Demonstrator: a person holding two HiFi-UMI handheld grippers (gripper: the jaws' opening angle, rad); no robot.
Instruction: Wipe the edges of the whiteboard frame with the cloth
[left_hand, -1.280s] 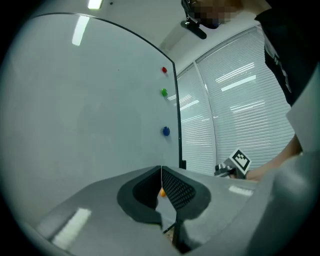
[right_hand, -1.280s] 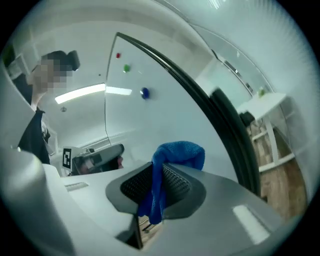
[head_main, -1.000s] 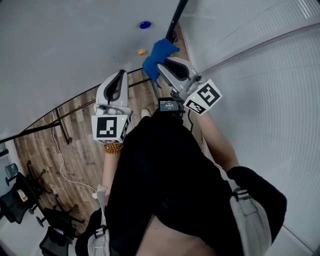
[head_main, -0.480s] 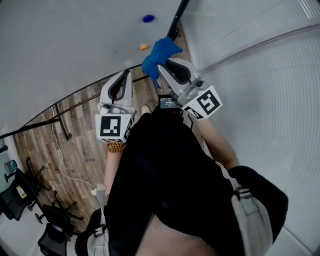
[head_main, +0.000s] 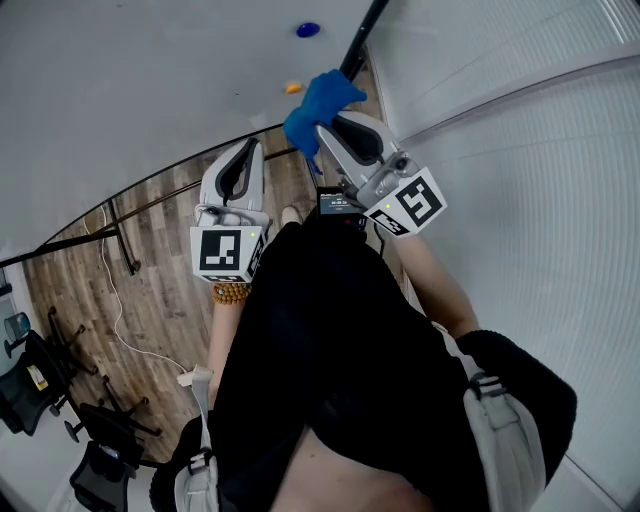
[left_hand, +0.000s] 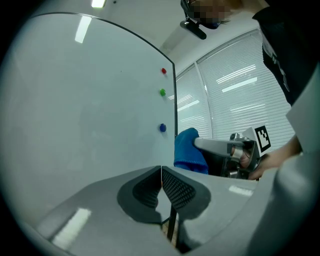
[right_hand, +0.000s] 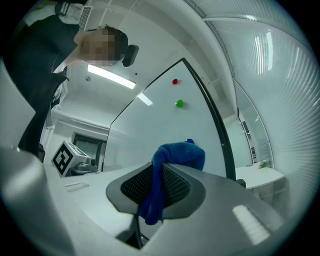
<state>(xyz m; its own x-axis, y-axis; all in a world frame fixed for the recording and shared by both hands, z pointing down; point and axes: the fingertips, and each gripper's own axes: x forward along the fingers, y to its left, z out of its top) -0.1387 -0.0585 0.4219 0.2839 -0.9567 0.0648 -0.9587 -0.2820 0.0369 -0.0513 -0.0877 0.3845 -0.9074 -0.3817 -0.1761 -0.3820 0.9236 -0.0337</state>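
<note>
Cloth (head_main: 320, 103), clamped in right gripper (head_main: 320, 135), creeping slightly along whiteboard frame (head_main: 361, 32); left gripper (head_main: 250, 150) idling closed, empty; edge wiping progressing.

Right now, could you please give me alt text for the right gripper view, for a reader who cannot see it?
The right gripper is shut on a blue cloth, which bunches above its jaws near the dark frame of the whiteboard. A red magnet and a green magnet sit on it.

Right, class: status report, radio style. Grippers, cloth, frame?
Left gripper shut, empty. Right gripper shut on blue cloth. Cloth up by whiteboard frame, at its black side edge. Nothing blocking seen.
</note>
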